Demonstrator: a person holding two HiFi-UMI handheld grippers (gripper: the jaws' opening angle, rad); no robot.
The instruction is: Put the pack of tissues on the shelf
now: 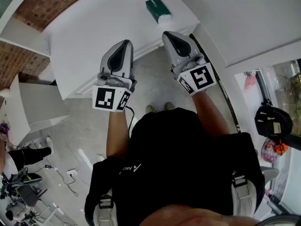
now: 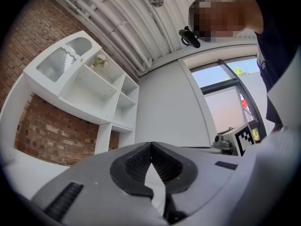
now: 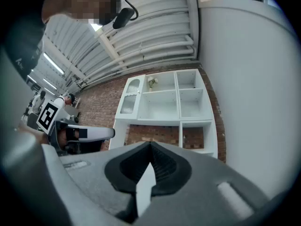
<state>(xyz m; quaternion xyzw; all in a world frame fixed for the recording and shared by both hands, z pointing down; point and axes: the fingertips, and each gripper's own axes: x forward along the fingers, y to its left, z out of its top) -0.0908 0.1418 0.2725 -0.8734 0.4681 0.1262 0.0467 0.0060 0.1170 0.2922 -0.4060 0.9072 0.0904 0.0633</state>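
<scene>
A green pack of tissues (image 1: 158,10) lies on a white table (image 1: 89,36), at its far side. My left gripper (image 1: 125,43) and right gripper (image 1: 169,34) are held side by side over the table's near edge, short of the pack and not touching it. Both are shut with nothing between the jaws, as the left gripper view (image 2: 151,145) and the right gripper view (image 3: 150,144) also show. A white shelf unit (image 3: 164,98) with open compartments hangs on a brick wall. It also shows in the left gripper view as the shelf unit (image 2: 91,86).
A white wall (image 1: 244,22) runs along the table's right side. White furniture (image 1: 33,107) stands at the left, with cables and gear (image 1: 19,187) on the floor beyond. A small plant (image 3: 152,82) sits in a top shelf compartment. A helmet (image 1: 273,121) rests at the right.
</scene>
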